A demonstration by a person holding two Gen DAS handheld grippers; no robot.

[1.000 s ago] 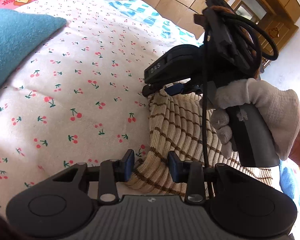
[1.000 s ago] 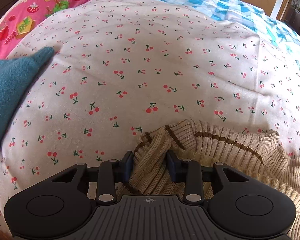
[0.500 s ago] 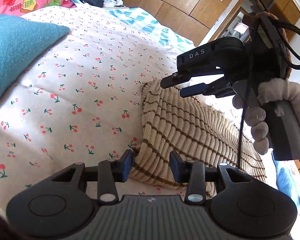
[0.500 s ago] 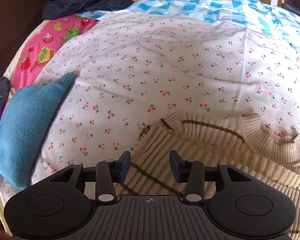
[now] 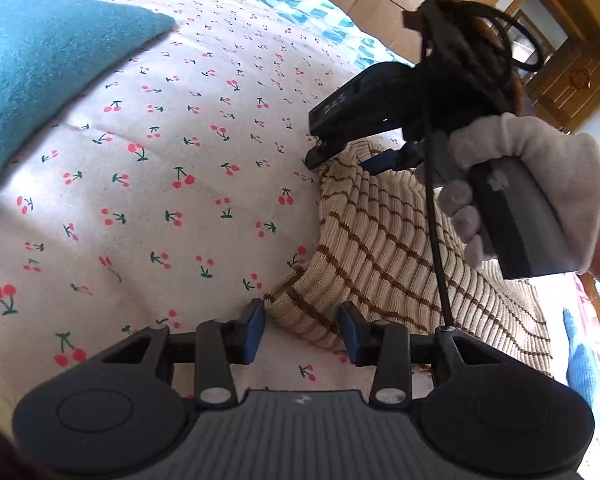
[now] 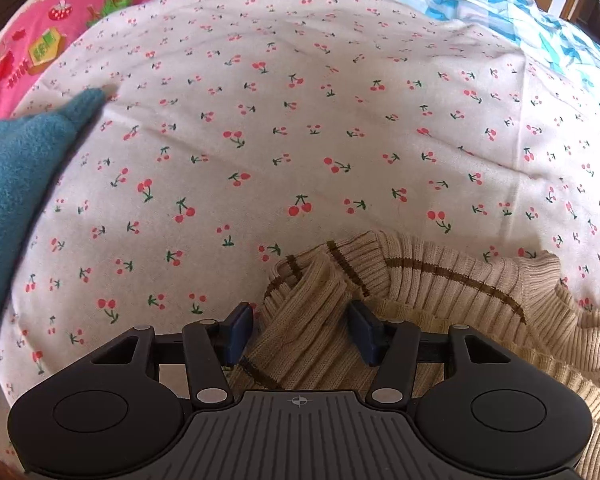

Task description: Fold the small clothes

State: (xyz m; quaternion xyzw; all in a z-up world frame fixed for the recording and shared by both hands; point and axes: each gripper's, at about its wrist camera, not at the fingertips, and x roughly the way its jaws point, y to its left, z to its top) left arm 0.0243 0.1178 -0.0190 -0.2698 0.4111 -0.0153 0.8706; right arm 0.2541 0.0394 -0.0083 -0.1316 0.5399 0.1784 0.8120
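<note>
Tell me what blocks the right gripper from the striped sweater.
Nothing visible does. The right gripper has just been opening; its fingers straddle a fold of the striped sweater without pressing it.

1. A cream sweater with brown stripes (image 5: pixel 384 248) is being shown lying on a cherry-print sheet (image 5: pixel 172 184).
2. The left gripper (image 5: pixel 302 332) is being held at the sweater's near folded corner, its blue pads parted and not pressing on the knit.
3. The right gripper (image 5: pixel 340 156) is being held by a gloved hand (image 5: pixel 536 184) at the sweater's far edge.
4. A teal cloth (image 5: pixel 40 72) is lying at far left.
</note>
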